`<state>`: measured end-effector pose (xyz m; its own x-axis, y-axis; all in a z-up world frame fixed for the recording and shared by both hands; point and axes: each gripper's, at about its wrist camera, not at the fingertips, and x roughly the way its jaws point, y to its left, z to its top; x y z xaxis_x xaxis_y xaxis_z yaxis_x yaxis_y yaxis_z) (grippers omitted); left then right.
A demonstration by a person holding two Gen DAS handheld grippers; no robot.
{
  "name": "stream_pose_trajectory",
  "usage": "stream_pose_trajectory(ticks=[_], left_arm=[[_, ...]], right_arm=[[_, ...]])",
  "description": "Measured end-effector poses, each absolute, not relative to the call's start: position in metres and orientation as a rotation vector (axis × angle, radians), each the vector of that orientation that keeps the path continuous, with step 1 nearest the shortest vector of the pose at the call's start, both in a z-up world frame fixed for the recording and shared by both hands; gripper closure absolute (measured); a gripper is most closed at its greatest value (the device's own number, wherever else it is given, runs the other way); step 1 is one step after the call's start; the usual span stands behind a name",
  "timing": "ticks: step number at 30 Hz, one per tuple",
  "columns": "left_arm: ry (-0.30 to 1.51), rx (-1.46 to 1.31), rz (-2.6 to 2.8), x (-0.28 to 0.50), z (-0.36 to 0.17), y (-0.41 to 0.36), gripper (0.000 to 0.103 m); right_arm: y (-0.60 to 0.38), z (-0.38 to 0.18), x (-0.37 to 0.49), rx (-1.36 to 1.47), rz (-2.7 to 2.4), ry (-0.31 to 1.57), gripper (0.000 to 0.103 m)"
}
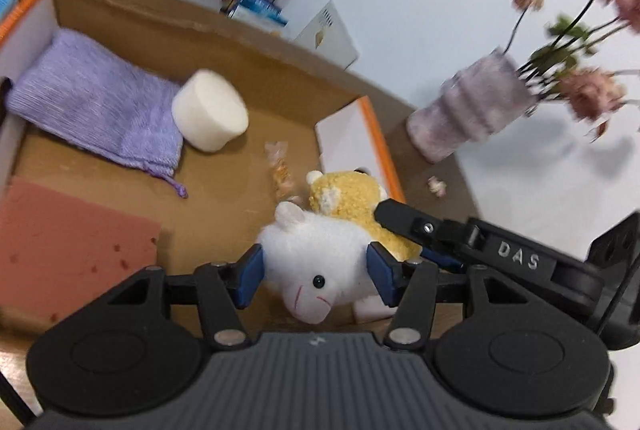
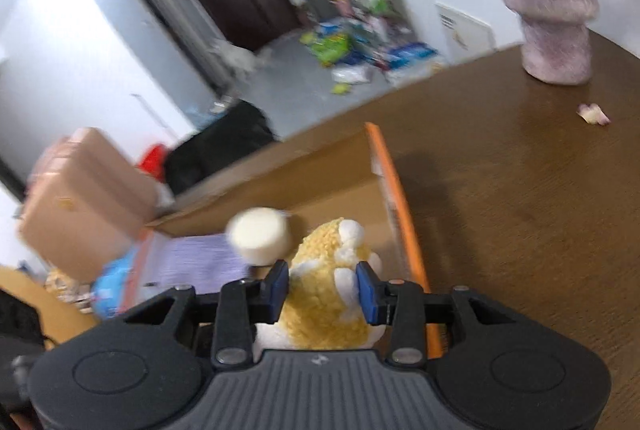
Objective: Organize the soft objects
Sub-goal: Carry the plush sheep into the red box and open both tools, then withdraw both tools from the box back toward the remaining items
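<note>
Both claws are clamped on plush toys above the open cardboard box: the left gripper squeezes a white plush lamb between its blue pads, and the right gripper pinches a yellow plush toy (the two toys touch, yellow just behind white). Inside the box lie a purple drawstring pouch, a white foam cylinder and a pink sponge. A fuzzy vase stands on the table beside the box.

In the cardboard box, the pouch lies left of the foam cylinder; the vase stands outside, right.
</note>
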<state>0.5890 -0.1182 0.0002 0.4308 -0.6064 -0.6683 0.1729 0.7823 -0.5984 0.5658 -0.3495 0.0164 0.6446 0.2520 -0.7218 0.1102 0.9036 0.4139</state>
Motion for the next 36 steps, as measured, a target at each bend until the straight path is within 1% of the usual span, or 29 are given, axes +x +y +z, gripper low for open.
stream_pose_trajectory(ticks=[1,2,3,4,6,7,9,11,13,15,16,19,22,24,28,30,31,32,34,36], left_arm=[[1.031,-0.477,-0.513,0.592,-0.006,-0.123,0.045],[1.041,-0.468,-0.516,0.593,-0.011,-0.125,0.042],[1.044,-0.456,-0.513,0.594,-0.014,-0.126,0.041],[1.044,-0.445,-0.515,0.594,-0.017,-0.125,0.040],[1.034,-0.427,-0.504,0.591,-0.017,-0.122,0.031],[1.025,-0.417,-0.497,0.590,-0.015,-0.121,0.030],[1.003,-0.407,-0.488,0.586,-0.006,-0.113,0.029],[0.974,-0.397,-0.480,0.576,0.010,-0.101,0.029],[0.933,-0.366,-0.475,0.560,0.030,-0.089,0.027],[0.883,-0.326,-0.447,0.538,0.050,-0.073,0.022],[0.858,-0.296,-0.430,0.525,0.059,-0.066,0.021],[0.814,-0.204,-0.367,0.480,0.078,-0.045,0.020],[0.805,-0.160,-0.325,0.439,0.087,-0.025,0.017],[0.806,-0.115,-0.297,0.413,0.088,-0.016,0.014],[0.753,-0.019,-0.229,0.353,0.090,-0.002,0.013],[0.676,-0.006,-0.225,0.318,0.091,0.007,0.004],[0.636,-0.005,-0.224,0.301,0.090,0.011,0.004],[0.599,-0.008,-0.212,0.284,0.087,0.014,0.004],[0.553,-0.006,-0.195,0.252,0.078,0.019,0.003],[0.509,-0.014,-0.161,0.220,0.064,0.021,0.000]], right_arm=[[-0.347,0.012,0.568,0.433,0.068,0.888,0.059],[-0.345,0.008,0.565,0.416,0.071,0.886,0.060],[-0.343,0.006,0.565,0.388,0.053,0.887,0.062],[-0.342,0.005,0.565,0.369,0.045,0.894,0.062],[-0.342,0.007,0.564,0.354,0.041,0.907,0.060],[-0.341,0.011,0.559,0.347,0.042,0.906,0.058],[-0.340,0.021,0.551,0.337,0.042,0.890,0.052],[-0.340,0.033,0.542,0.334,0.054,0.877,0.051],[-0.338,0.049,0.529,0.327,0.075,0.859,0.050],[-0.337,0.066,0.513,0.309,0.091,0.834,0.047],[-0.337,0.075,0.504,0.299,0.104,0.819,0.044],[-0.331,0.099,0.474,0.246,0.139,0.791,0.039],[-0.321,0.113,0.440,0.201,0.204,0.787,0.034],[-0.314,0.117,0.415,0.190,0.247,0.793,0.033],[-0.302,0.120,0.364,0.171,0.288,0.764,0.032],[-0.295,0.119,0.334,0.122,0.307,0.716,0.030],[-0.291,0.116,0.317,0.083,0.320,0.691,0.024],[-0.288,0.113,0.303,0.052,0.328,0.665,0.023],[-0.283,0.103,0.272,0.011,0.334,0.626,0.022],[-0.282,0.091,0.244,0.017,0.338,0.599,0.022]])
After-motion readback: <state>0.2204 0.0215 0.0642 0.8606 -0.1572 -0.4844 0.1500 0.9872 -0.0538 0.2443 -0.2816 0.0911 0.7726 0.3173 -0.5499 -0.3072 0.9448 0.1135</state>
